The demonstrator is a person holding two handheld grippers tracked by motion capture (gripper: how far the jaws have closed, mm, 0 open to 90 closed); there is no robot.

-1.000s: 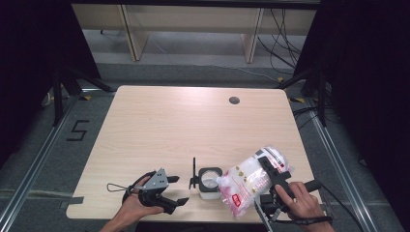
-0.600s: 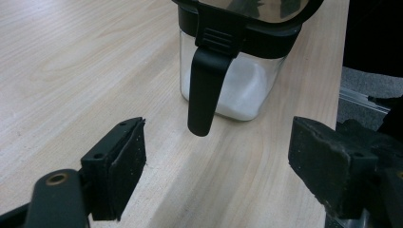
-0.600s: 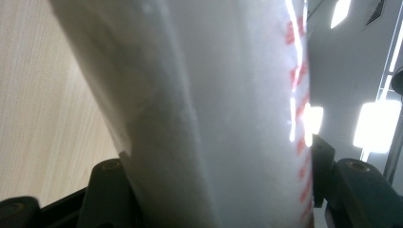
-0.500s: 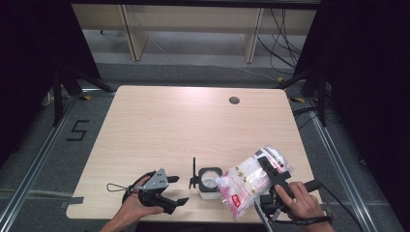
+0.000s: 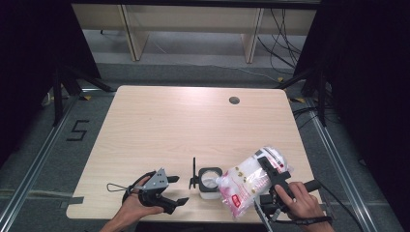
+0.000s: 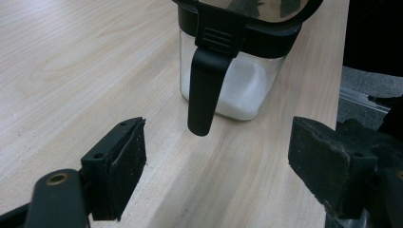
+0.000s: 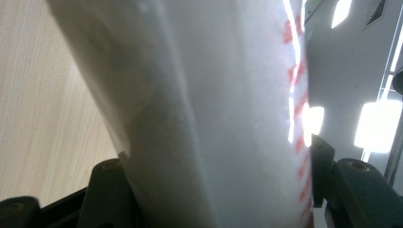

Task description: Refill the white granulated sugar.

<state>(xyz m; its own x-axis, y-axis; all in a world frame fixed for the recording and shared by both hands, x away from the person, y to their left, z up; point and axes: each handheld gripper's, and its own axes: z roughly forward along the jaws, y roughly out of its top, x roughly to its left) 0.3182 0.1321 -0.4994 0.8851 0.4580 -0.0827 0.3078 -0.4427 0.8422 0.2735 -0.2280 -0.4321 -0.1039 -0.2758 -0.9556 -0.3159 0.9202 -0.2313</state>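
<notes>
The right tool (image 5: pixel 270 170) grasps a tilted bag (image 5: pixel 244 186) over the jar (image 5: pixel 209 182); the left tool (image 5: pixel 176 190), beside the jar, stands released.

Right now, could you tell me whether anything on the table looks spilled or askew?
Nothing looks spilled. The bag is tilted on purpose in the right claw, its mouth at the open jar. The jar's lid stands flipped up; the left claw waits open nearby.

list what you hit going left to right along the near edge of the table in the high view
left gripper → upright black lid → clear container holding white grains → tilted bag → right gripper → person's right hand
</notes>
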